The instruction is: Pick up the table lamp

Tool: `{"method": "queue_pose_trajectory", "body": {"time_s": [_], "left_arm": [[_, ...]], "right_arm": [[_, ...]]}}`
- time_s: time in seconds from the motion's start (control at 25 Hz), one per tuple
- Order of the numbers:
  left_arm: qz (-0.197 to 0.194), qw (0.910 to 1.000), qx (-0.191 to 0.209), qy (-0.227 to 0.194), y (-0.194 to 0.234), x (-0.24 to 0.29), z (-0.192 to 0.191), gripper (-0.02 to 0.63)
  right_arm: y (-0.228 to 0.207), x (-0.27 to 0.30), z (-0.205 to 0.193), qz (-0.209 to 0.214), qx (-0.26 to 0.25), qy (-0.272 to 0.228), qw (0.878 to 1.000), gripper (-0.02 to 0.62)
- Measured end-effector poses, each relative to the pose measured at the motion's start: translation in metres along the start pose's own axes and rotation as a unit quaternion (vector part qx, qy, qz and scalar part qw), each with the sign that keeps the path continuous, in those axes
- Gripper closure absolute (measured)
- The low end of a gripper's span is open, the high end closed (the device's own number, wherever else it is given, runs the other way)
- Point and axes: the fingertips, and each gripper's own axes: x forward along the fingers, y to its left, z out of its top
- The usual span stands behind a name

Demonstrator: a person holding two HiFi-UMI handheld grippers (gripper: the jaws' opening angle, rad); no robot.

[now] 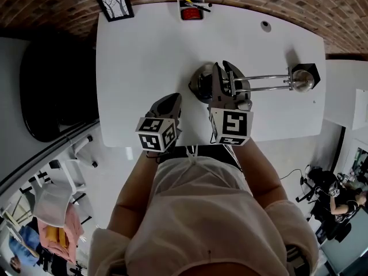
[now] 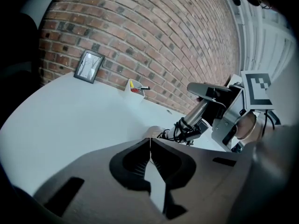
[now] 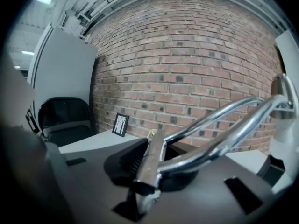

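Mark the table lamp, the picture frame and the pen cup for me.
table lamp [image 1: 302, 80], head view, on its chrome head
picture frame [image 1: 115, 5], head view, middle of its glass
pen cup [image 1: 179, 6], head view, its left wall

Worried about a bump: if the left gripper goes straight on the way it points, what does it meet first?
Probably the table lamp's base, low and just beyond the shut left gripper; depth is unclear.

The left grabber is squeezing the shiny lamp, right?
Not the left: the right gripper is squeezing the shiny lamp, with its jaws closed on the post, as the right gripper view shows. The left gripper is shut on nothing.
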Motion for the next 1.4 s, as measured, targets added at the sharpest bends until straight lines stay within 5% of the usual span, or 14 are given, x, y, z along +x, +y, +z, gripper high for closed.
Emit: {"method": "queue_pose_trajectory", "body": {"time_s": [0.4, 0.48, 0.68, 0.8, 1.0, 1.12, 1.4], "left_arm": [[-0.032, 0.9987, -0.024, 0.033, -0.012, 0.033, -0.028, 0.572], [-0.049, 0.9974, -0.033, 0.041, -0.017, 0.038, -0.033, 0.414], [-0.077, 0.9908, -0.102, 0.045, -0.022, 0.051, -0.042, 0.325], [-0.101, 0.9749, -0.190, 0.056, -0.022, 0.055, -0.046, 0.321], [-0.202, 0.9278, -0.305, 0.074, -0.046, 0.059, -0.045, 0.332], [-0.211, 0.9235, -0.313, 0.069, -0.052, 0.059, -0.044, 0.420], [-0.263, 0.9111, -0.314, 0.045, -0.075, 0.054, -0.027, 0.442]], "right_arm": [[-0.009, -0.003, 0.002, 0.003, 0.013, -0.002, 1.000, 0.551], [-0.013, -0.003, 0.002, 0.006, 0.023, 0.001, 1.000, 0.551], [-0.016, -0.007, 0.004, 0.019, 0.051, 0.007, 0.998, 0.551], [-0.012, -0.013, 0.010, 0.035, 0.060, 0.001, 0.998, 0.551], [-0.006, -0.025, 0.027, 0.053, 0.054, -0.008, 0.997, 0.552], [-0.006, -0.030, 0.033, 0.061, 0.047, -0.012, 0.997, 0.552], [-0.015, -0.039, 0.055, 0.072, 0.032, -0.018, 0.997, 0.552]]}}
